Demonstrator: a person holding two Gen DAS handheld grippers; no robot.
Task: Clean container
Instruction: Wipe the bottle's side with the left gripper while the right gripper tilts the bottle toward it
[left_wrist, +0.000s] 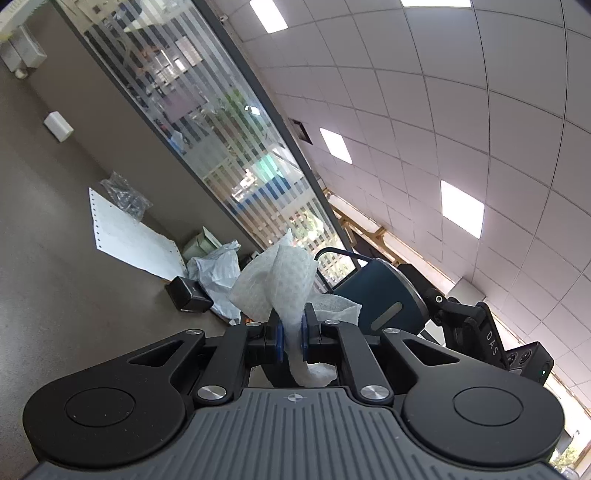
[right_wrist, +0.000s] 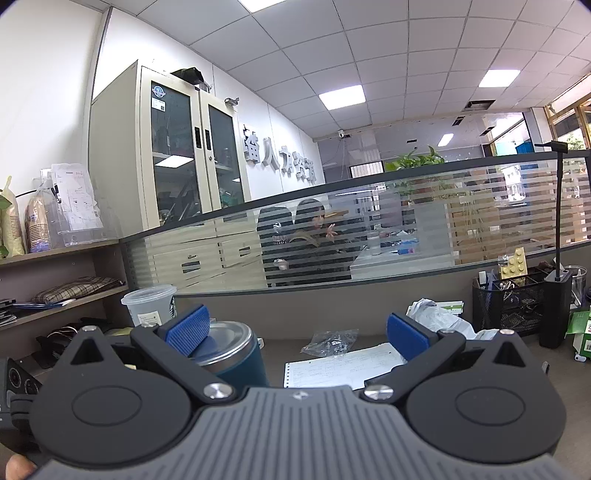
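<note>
White tissue is pinched between the blue pads of the left gripper, its crumpled bulk fanning up at the centre of the left view and a tail hanging below the jaws. Just right of it in that view is the dark teal cup, tilted in the frame, with the right gripper's body at the right edge. In the right view the right gripper stands wide and holds nothing; the cup sits at lower left behind its left pad, steel rim up, and whether they touch I cannot tell. Judging by this, the wipe is in hand but off the cup, so wiping remains unfinished.
</note>
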